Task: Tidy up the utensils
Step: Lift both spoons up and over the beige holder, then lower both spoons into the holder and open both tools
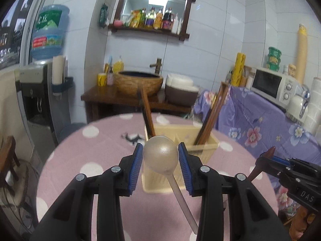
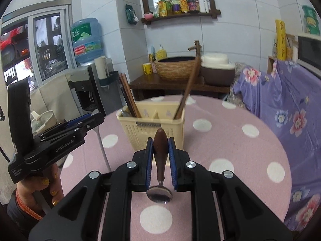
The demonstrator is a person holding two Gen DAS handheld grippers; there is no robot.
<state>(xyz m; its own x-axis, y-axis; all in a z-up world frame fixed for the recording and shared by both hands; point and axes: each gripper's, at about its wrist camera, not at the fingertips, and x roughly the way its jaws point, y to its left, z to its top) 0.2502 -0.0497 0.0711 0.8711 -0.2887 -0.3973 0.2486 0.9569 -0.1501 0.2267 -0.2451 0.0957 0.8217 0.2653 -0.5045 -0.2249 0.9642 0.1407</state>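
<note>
Chopsticks (image 2: 128, 96) already stand in the far caddy (image 2: 150, 124); my left gripper (image 1: 160, 156) clasps a pale spoon (image 1: 160, 154), my right gripper (image 2: 160, 152) a brown-handled spoon (image 2: 160, 152), both unplaced.

right claw (image 2: 161, 160) clamping wooden-handled spoon (image 2: 160, 150), beige caddy (image 2: 152, 128) ahead
</note>
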